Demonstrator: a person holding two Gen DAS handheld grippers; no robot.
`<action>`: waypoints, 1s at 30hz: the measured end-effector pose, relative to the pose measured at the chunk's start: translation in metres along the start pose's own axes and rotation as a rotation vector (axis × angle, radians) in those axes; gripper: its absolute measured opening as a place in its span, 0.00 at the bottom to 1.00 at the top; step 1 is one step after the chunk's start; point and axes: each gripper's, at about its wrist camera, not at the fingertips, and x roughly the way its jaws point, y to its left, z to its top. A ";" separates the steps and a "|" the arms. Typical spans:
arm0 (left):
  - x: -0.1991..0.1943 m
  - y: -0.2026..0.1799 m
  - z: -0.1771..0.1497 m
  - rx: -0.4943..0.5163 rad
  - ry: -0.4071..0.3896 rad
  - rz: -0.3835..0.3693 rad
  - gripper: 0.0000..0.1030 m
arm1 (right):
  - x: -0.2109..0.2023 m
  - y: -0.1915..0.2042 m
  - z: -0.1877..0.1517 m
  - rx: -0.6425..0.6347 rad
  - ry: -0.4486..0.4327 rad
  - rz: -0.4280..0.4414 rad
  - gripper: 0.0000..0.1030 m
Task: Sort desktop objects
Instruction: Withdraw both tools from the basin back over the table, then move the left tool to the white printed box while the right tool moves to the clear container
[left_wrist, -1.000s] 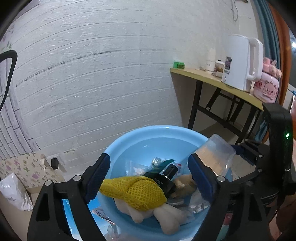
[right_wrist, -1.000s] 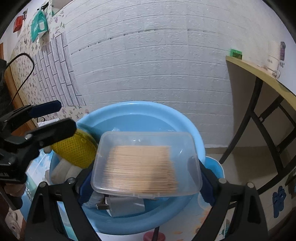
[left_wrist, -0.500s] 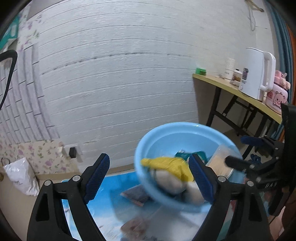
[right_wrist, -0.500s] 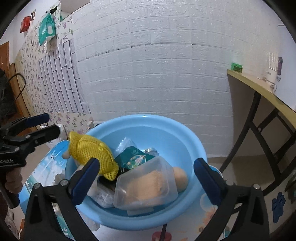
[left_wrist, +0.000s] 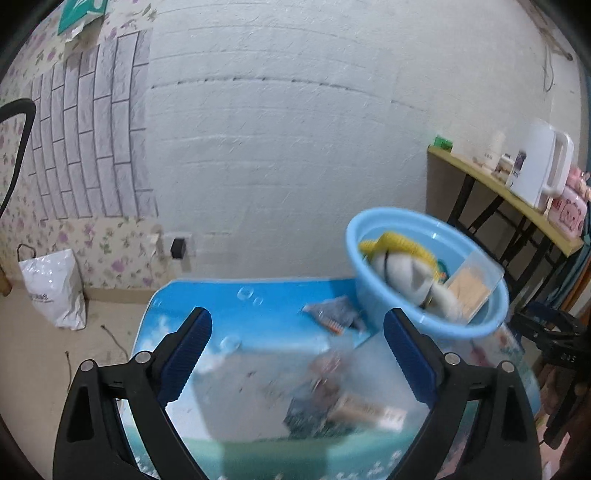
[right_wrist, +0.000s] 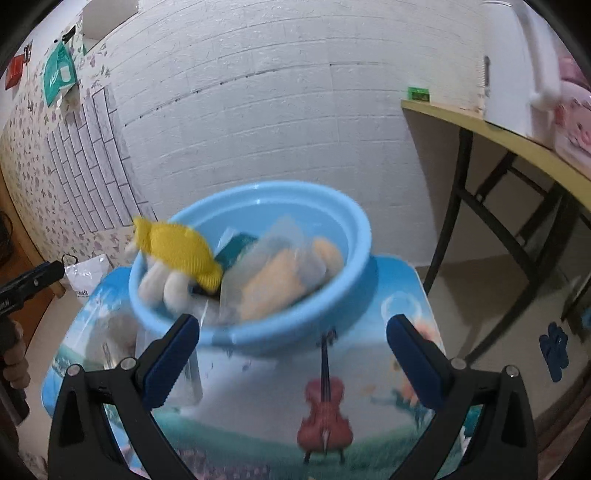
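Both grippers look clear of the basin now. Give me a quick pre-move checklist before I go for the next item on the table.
1. Left gripper empty, fingers apart: ok; it has just been opening, nothing between the fingers.
2. Right gripper empty, fingers apart: ok.
3. Clear box of sticks inside the blue basin: ok.
4. Yellow-hatted plush fully inside: not ok, it overhangs the rim.
5. Next target, the packets on the table under the left gripper: cannot tell, too blurred to identify.
6. Small packet beside the basin, unobstructed: ok.
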 end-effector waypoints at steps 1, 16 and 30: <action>0.001 0.002 -0.007 0.004 0.013 0.013 0.92 | 0.003 0.000 -0.006 0.001 0.018 -0.016 1.00; 0.011 -0.038 -0.069 0.232 0.120 -0.102 0.92 | 0.023 0.028 -0.033 -0.079 0.141 0.036 1.00; 0.036 -0.055 -0.069 0.271 0.109 -0.227 0.81 | 0.037 0.042 -0.041 -0.138 0.193 0.086 1.00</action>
